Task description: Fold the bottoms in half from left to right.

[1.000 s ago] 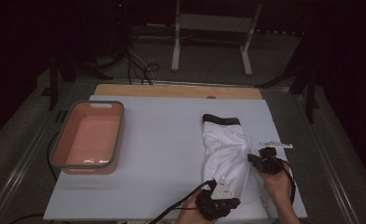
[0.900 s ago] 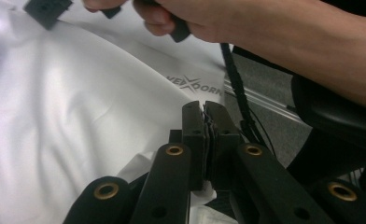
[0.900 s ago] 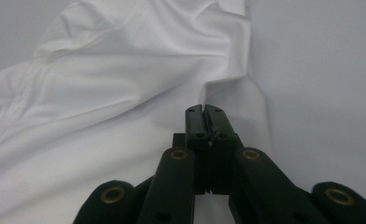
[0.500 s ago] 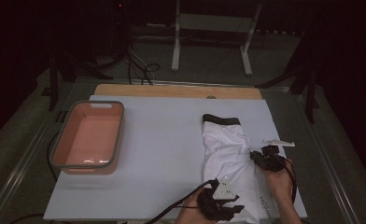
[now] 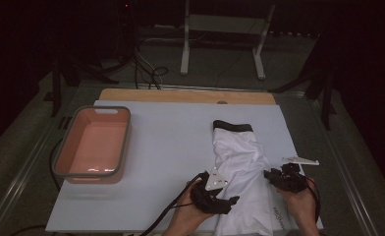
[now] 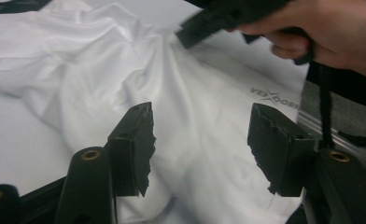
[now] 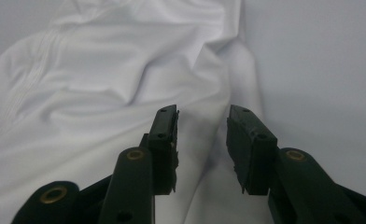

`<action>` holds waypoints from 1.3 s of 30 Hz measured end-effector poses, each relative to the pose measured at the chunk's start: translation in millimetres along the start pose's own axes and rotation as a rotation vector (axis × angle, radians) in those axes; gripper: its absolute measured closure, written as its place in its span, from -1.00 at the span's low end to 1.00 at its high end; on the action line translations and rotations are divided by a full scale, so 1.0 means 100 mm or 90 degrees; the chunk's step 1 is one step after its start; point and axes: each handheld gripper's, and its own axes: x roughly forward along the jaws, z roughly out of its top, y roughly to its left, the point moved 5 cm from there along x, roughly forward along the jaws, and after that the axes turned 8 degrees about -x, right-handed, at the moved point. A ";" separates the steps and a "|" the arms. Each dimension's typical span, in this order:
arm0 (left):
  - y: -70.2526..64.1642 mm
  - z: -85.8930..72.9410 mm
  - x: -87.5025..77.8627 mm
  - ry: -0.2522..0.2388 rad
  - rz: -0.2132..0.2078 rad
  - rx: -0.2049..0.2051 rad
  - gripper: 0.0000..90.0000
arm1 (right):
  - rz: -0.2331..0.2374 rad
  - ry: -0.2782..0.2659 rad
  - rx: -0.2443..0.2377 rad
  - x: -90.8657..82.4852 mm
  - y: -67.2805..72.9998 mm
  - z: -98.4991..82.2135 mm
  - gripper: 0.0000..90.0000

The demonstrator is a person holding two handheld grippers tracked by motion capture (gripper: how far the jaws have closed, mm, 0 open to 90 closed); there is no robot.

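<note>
Altogether: one white shirt, one pink tub.

A white garment, crumpled and folded lengthwise with a black collar at its far end, is lying lower right of centre.

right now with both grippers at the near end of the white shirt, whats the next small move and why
Probably draw both grippers back clear of the cloth. The left gripper and right gripper have just been opening, jaws apart with nothing pinched, and the white shirt lies folded into a long strip on the table, so the fold looks released.
</note>
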 end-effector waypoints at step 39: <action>-0.14 -0.54 0.37 0.137 -0.047 0.044 0.98 | -0.023 0.038 -0.037 -0.01 0.01 -0.13 0.99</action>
